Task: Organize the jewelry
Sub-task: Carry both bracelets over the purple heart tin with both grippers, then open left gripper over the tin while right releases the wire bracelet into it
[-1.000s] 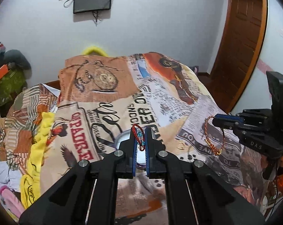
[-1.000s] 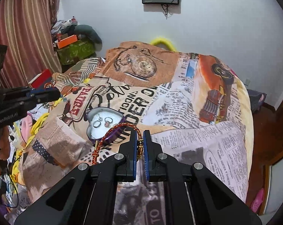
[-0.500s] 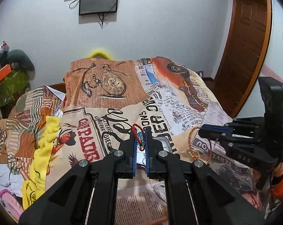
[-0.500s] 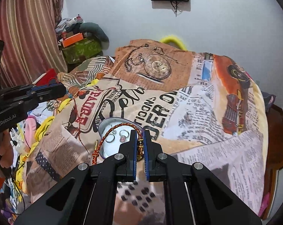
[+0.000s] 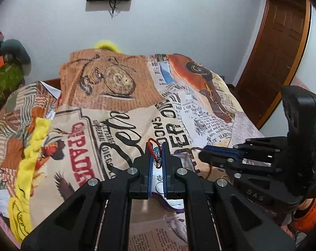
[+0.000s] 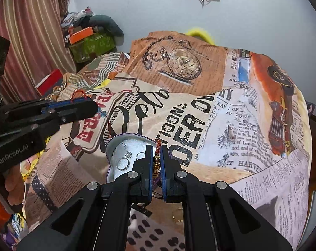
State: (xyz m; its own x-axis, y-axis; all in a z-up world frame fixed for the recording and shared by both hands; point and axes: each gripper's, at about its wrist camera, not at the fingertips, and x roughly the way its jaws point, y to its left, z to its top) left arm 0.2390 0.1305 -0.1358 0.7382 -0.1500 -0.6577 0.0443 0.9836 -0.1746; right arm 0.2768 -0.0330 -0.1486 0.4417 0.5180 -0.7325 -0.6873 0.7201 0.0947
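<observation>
Left gripper clamped on red cord bracelet. Right gripper clamped on orange bead bracelet. Heart tin just below fingers (rings already inside). Both bracelets not yet dropped in.

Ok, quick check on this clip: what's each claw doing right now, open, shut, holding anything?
Left claw: shut on the red cord bracelet with blue beads.
Right claw: shut on the orange beaded bracelet, above the heart-shaped tin.
</observation>
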